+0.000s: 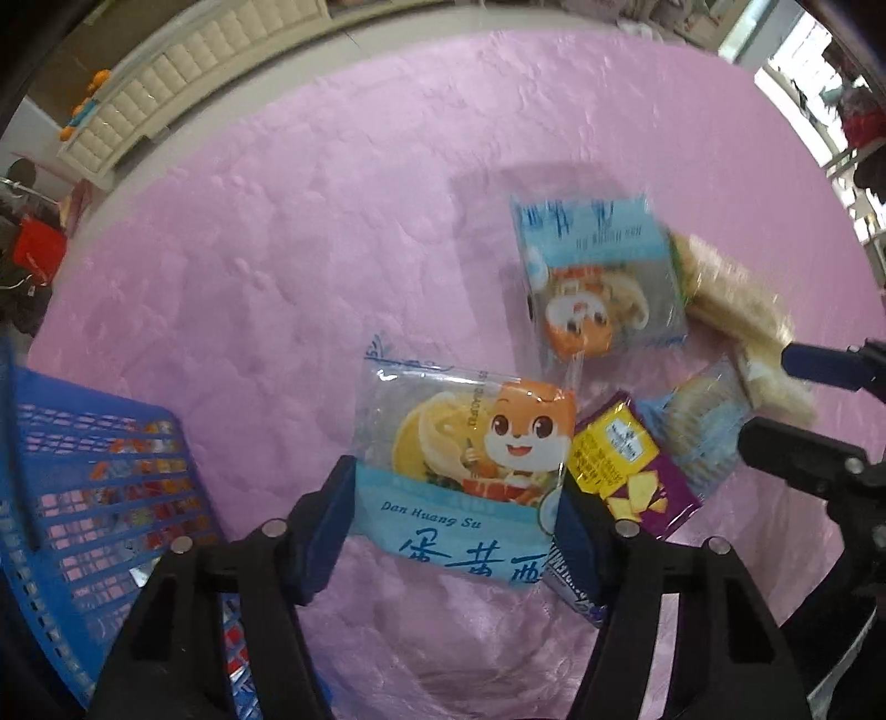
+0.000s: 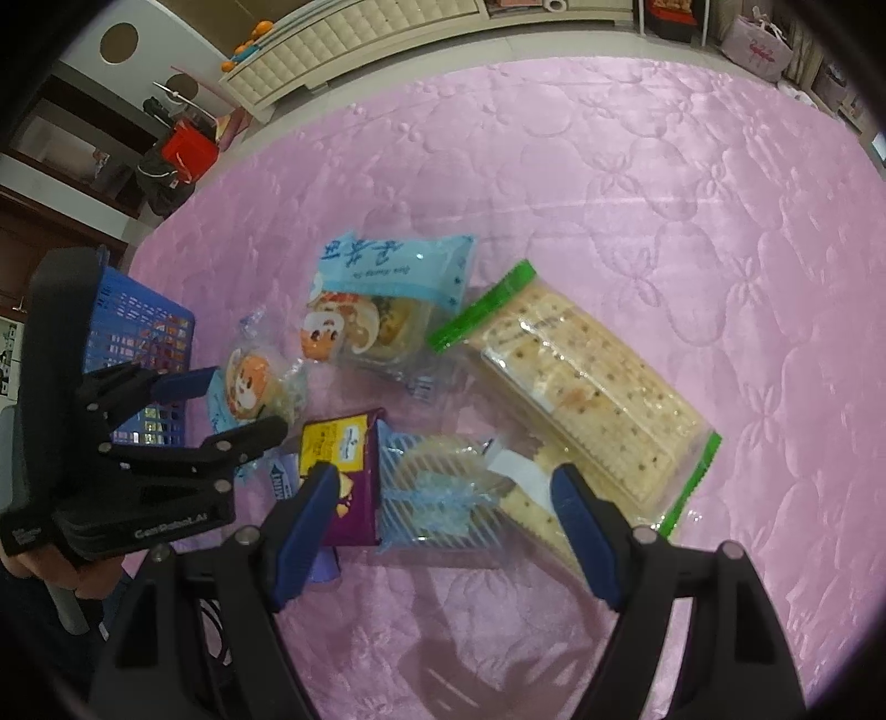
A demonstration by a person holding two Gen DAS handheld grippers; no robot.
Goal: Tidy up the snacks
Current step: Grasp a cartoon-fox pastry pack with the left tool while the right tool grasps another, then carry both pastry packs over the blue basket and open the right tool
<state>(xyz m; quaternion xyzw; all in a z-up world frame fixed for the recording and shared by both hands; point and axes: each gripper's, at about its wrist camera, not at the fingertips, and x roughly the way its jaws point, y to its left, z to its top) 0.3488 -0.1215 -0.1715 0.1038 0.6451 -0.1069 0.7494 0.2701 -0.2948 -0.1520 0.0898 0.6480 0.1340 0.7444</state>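
Note:
A blue-and-clear pastry packet with a cartoon squirrel (image 1: 465, 459) lies on the pink quilted cover, and my left gripper (image 1: 454, 487) is shut on it, its blue pads pressing both side edges. From the right wrist view the same packet (image 2: 249, 387) looks squeezed in the left gripper (image 2: 238, 404). A second squirrel packet (image 1: 598, 277) (image 2: 387, 293) lies further off. My right gripper (image 2: 446, 476) hangs open over a striped clear packet (image 2: 437, 498) and a purple packet (image 2: 343, 465), touching neither. A long cracker pack with green ends (image 2: 576, 387) lies to the right.
A blue slatted basket (image 1: 83, 471) (image 2: 144, 327) holding several small wrapped snacks stands at the left of the pile. The pink cover (image 2: 692, 221) stretches bare behind and to the right. A cream padded bench (image 2: 360, 33) and shelves stand beyond the cover's edge.

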